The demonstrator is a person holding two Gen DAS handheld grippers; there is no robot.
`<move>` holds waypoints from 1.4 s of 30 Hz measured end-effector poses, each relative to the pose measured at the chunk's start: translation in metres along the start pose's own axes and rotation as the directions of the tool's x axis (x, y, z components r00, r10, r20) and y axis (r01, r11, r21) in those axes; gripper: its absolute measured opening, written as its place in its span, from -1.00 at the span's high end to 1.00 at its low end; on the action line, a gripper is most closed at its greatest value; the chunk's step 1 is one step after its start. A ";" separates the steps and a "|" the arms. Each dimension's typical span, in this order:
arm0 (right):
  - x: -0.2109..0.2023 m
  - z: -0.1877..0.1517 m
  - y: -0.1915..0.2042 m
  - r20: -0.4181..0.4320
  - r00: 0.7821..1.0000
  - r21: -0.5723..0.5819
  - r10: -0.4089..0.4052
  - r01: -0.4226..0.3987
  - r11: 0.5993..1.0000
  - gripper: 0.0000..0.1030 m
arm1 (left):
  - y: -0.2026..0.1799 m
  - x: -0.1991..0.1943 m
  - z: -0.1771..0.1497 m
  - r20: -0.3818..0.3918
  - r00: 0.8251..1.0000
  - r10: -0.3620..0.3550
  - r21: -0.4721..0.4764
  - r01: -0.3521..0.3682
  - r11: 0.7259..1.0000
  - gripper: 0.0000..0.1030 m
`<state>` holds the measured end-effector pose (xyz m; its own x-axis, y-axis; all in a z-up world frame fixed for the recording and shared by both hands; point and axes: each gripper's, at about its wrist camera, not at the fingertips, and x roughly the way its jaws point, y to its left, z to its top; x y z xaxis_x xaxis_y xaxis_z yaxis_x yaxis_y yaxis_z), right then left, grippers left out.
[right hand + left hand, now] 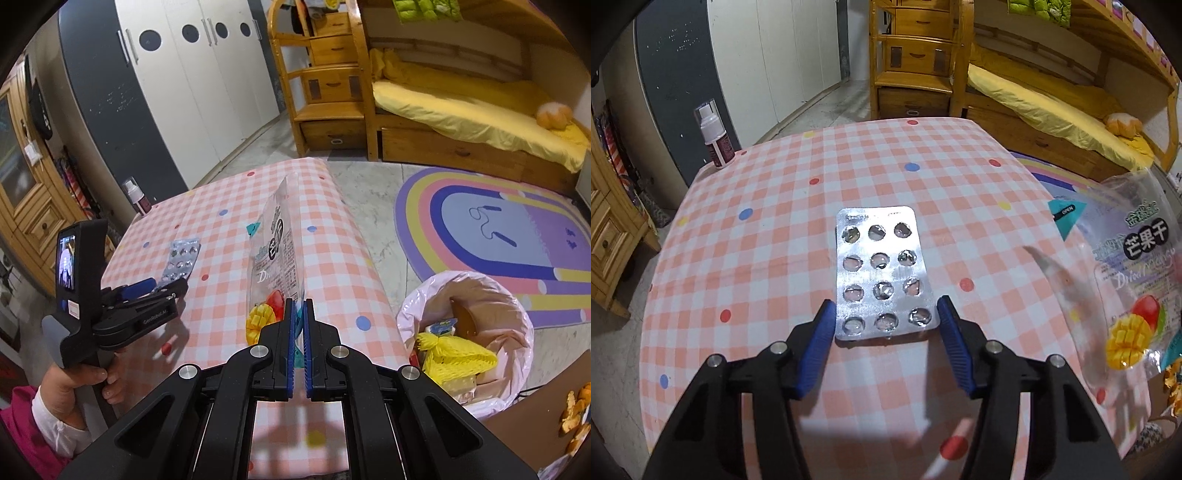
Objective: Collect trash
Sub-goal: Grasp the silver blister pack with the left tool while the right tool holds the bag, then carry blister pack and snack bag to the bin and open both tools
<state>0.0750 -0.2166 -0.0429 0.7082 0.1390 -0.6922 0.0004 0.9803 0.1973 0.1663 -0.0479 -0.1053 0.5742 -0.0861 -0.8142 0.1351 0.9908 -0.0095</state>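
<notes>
Two grabbers | left grabber [885, 314] wide open around pill sheet [882, 273]: squeeze its edges gently | right grabber [298, 314] pinches snack bag [277, 251]: carry over bin [469, 332]

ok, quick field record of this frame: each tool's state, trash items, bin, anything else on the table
left tool: open, fingers straddling the near end of the blister pack, not closed on it
right tool: shut on dried mango bag
blister pack: silver, flat on the table, pockets look emptied
dried mango bag: clear plastic, held up above the table
bin: pink liner, on the floor right of the table, already holds yellow foam net and cartons
table: pink checked cloth
spray bottle: upright at far left corner
</notes>
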 end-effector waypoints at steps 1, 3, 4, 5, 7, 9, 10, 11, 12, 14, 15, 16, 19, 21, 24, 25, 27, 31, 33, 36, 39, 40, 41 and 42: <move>-0.002 0.000 0.000 0.003 1.000 0.001 0.002 -0.002 1.000 0.93 | 0.003 -0.005 -0.002 0.002 1.000 -0.023 -0.014 0.023 1.000 -0.06; -0.005 -0.001 0.002 0.009 1.000 0.000 0.004 -0.004 1.000 0.93 | 0.007 -0.016 -0.007 0.017 0.999 -0.049 -0.021 0.049 0.999 -0.06; -0.008 -0.001 0.004 0.014 1.000 -0.001 0.006 -0.006 1.000 0.93 | 0.008 -0.025 -0.010 0.032 0.998 -0.058 -0.019 0.059 0.998 -0.06; -0.010 -0.002 0.003 0.017 1.000 -0.002 0.007 -0.007 1.000 0.93 | 0.008 -0.035 -0.014 0.046 0.997 -0.069 -0.016 0.070 0.997 -0.06; -0.014 -0.003 0.005 0.022 1.000 -0.004 0.010 -0.010 1.000 0.93 | 0.008 -0.051 -0.021 0.068 0.994 -0.085 -0.014 0.086 0.996 -0.06; -0.016 -0.005 0.005 0.022 1.000 -0.005 0.012 -0.012 1.000 0.93 | 0.007 -0.064 -0.026 0.084 0.992 -0.095 -0.009 0.096 0.995 -0.06; -0.018 -0.007 0.006 0.021 1.000 -0.006 0.014 -0.014 1.000 0.93 | 0.006 -0.072 -0.029 0.095 0.990 -0.100 -0.003 0.101 0.995 -0.06; -0.020 -0.007 0.007 0.021 1.000 -0.007 0.014 -0.014 1.000 0.93 | 0.004 -0.078 -0.032 0.103 0.989 -0.102 0.001 0.102 0.995 -0.06; -0.021 -0.008 0.007 0.021 1.000 -0.007 0.015 -0.015 1.000 0.93 | 0.003 -0.084 -0.034 0.112 0.988 -0.102 0.006 0.102 0.995 -0.06; -0.024 -0.010 0.007 0.020 1.000 -0.007 0.017 -0.017 1.000 0.93 | -0.002 -0.096 -0.038 0.130 0.986 -0.106 0.020 0.104 0.994 -0.06; -0.026 -0.011 0.007 0.022 1.000 -0.007 0.016 -0.016 1.000 0.93 | -0.005 -0.101 -0.039 0.136 0.985 -0.107 0.028 0.104 0.994 -0.06; -0.028 -0.012 0.006 0.025 1.000 -0.006 0.015 -0.015 1.000 0.93 | -0.007 -0.104 -0.040 0.140 0.984 -0.109 0.035 0.105 0.994 -0.06; -0.037 -0.014 0.000 0.040 0.999 0.004 0.005 -0.005 1.000 0.93 | -0.019 -0.113 -0.042 0.154 0.981 -0.118 0.070 0.108 0.992 -0.06; -0.041 -0.015 -0.005 0.048 0.999 0.014 -0.003 0.003 1.000 0.93 | -0.029 -0.117 -0.043 0.157 0.979 -0.131 0.092 0.118 0.989 -0.06; -0.051 -0.018 -0.018 0.065 0.998 0.035 -0.025 0.023 0.999 0.93 | -0.046 -0.119 -0.042 0.156 0.975 -0.156 0.132 0.136 0.982 -0.06; -0.055 -0.019 -0.025 0.072 0.997 0.046 -0.038 0.035 0.998 0.93 | -0.054 -0.120 -0.041 0.155 0.974 -0.166 0.150 0.143 0.978 -0.06; -0.059 -0.020 -0.035 0.077 0.995 0.062 -0.056 0.051 0.997 0.93 | -0.070 -0.120 -0.039 0.149 0.970 -0.191 0.186 0.163 0.969 -0.06; -0.067 -0.025 -0.063 0.085 0.991 0.108 -0.104 0.094 0.990 0.93 | -0.104 -0.117 -0.035 0.135 0.963 -0.233 0.255 0.194 0.947 -0.06; -0.072 -0.028 -0.078 0.090 0.987 0.132 -0.136 0.124 0.983 0.93 | -0.124 -0.113 -0.031 0.124 0.958 -0.260 0.290 0.216 0.932 -0.06; -0.079 -0.032 -0.105 0.095 0.973 0.169 -0.211 0.193 0.967 0.93 | -0.153 -0.108 -0.029 0.104 0.950 -0.295 0.335 0.246 0.909 -0.06; -0.083 -0.038 -0.127 0.087 0.960 0.201 -0.266 0.245 0.949 0.92 | -0.178 -0.101 -0.027 0.084 0.943 -0.322 0.375 0.270 0.887 -0.06; -0.083 -0.040 -0.136 0.080 0.956 0.215 -0.281 0.259 0.942 0.92 | -0.188 -0.097 -0.026 0.074 0.940 -0.332 0.389 0.279 0.878 -0.06; -0.083 -0.042 -0.144 0.071 0.952 0.228 -0.298 0.276 0.934 0.92 | -0.195 -0.094 -0.026 0.065 0.938 -0.340 0.398 0.288 0.871 -0.06; -0.081 -0.044 -0.152 0.059 0.947 0.237 -0.315 0.293 0.926 0.92 | -0.206 -0.090 -0.025 0.051 0.935 -0.352 0.410 0.302 0.861 -0.06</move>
<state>-0.0139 -0.3708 -0.0475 0.7123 -0.1856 -0.6769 0.3756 0.9155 0.1442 0.0666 -0.2421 -0.0449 0.5302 -0.4343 -0.7282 0.6203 0.7842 -0.0160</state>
